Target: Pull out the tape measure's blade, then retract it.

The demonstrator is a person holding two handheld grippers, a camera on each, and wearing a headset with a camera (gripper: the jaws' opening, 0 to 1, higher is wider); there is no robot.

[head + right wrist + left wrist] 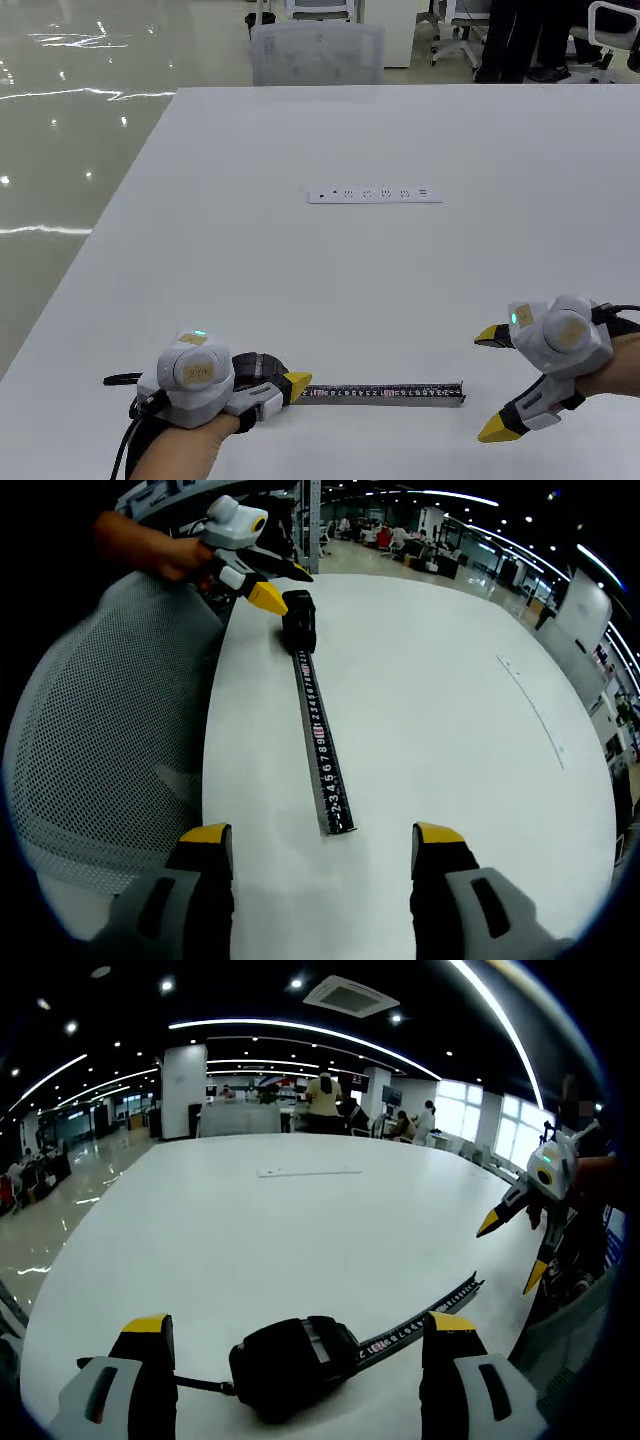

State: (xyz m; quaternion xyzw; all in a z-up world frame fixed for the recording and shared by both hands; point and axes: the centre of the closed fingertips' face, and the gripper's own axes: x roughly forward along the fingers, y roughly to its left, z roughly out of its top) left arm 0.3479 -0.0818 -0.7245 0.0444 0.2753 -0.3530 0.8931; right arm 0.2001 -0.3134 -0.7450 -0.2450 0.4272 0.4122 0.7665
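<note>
A black tape measure (262, 368) lies near the white table's front edge, its blade (385, 392) pulled out to the right and flat on the table. My left gripper (280, 373) is open around the case (295, 1365), with the yellow fingertips (150, 1325) standing clear of its sides. My right gripper (492, 383) is open just past the blade's hooked end (340, 825), touching nothing. In the right gripper view the blade (318, 730) runs straight back to the case (300, 615) and the left gripper (262, 580).
A white power strip (375, 195) lies at the table's middle. A grey mesh chair (100, 730) sits by the near edge, and another chair (316, 52) at the far edge. The table's left edge (90, 240) drops to a shiny floor.
</note>
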